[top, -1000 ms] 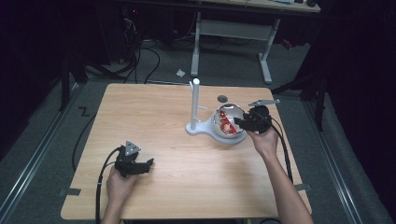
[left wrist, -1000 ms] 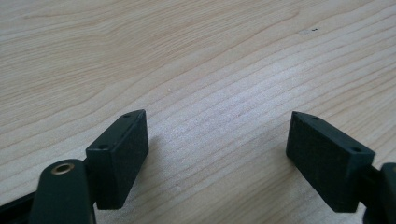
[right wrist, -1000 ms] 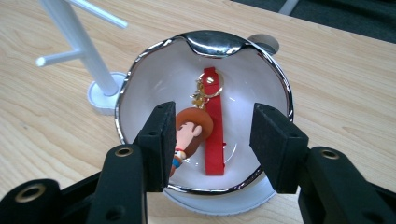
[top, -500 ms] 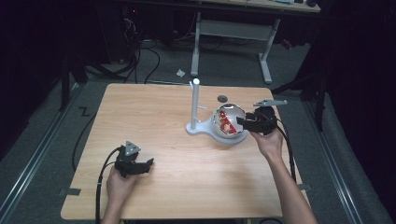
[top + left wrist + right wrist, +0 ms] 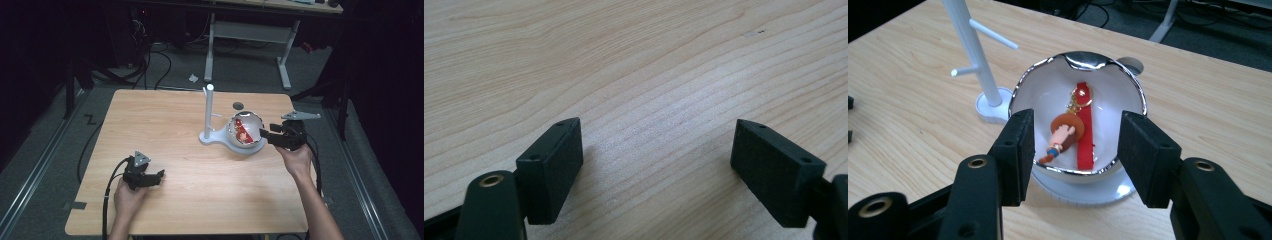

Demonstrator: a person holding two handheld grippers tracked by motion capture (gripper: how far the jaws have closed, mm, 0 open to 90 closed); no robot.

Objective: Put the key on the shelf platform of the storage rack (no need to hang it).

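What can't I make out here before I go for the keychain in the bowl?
- Keychain: its lower end is hidden by the bowl near rim, right gripper view; too small in the high view.
- Right gripper: high view too small to show the gap between its fingers.
- Dark spot on the table: too small to identify.

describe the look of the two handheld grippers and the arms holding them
Both grippers, left and right, are black, each with two blocky, flat-faced jaws bearing small screw holes. Brass-coloured insets sit in the jaw arms. A grey three-cornered plate tops each one, and a black cable trails back from each toward the person. The forearms are bare, with no sleeves in sight.
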